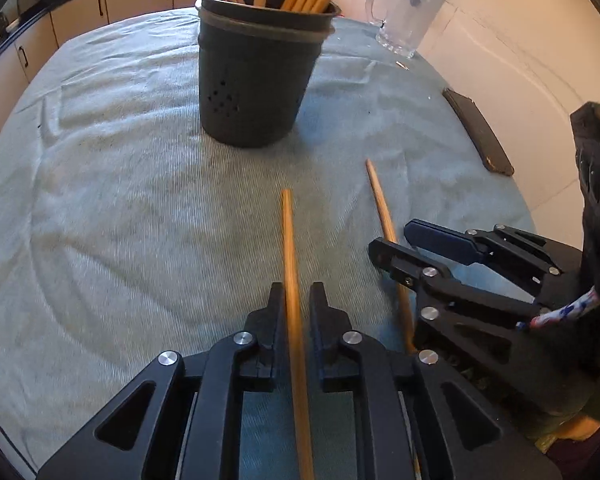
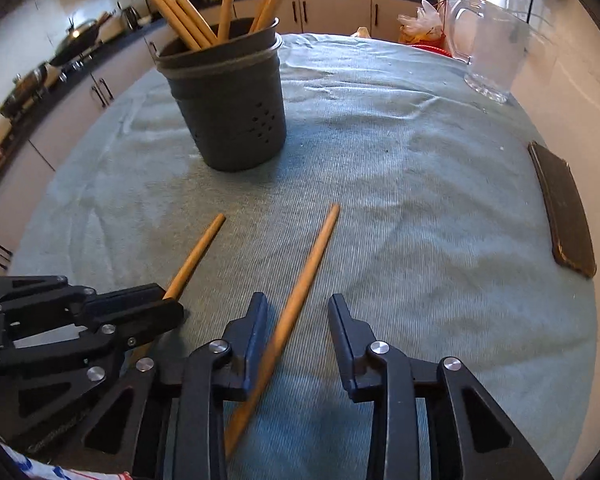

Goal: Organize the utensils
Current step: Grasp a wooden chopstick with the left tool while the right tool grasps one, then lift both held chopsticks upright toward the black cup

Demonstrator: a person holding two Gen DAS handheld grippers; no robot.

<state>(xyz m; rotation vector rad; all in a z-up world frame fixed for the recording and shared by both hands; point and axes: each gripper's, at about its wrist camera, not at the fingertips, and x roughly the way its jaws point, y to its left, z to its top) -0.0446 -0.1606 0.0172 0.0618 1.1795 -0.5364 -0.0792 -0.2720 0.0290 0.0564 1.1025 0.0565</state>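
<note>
Two wooden chopsticks lie on the table, which is covered by a grey-green cloth (image 1: 120, 168). The left chopstick (image 1: 290, 256) runs lengthwise between the fingers of the left gripper (image 1: 294, 300), its long axis pointing toward the dark utensil holder (image 1: 256, 80) farther along the table. The left jaws are clenched on this chopstick. The right chopstick (image 2: 300, 288) lies between the fingers of the right gripper (image 2: 298, 308), angled across the gap with its far tip leaning right of the holder. The right jaws stand apart: the chopstick is against the left finger, and the right finger is clear of it. The two chopsticks lie near each other and diverge slightly at their far tips.

The holder stands upright near the table's middle, already containing several chopsticks (image 2: 172, 8) that lean outward. Open cloth separates the chopstick tips from the holder's base, with nothing lying in that stretch.

A clear glass mug (image 2: 492, 48) stands near the far right edge of the table. A flat dark object (image 2: 564, 212) lies along the right edge, well apart from both grippers. Kitchen cabinets (image 2: 332, 12) run beyond the table's far edge.
</note>
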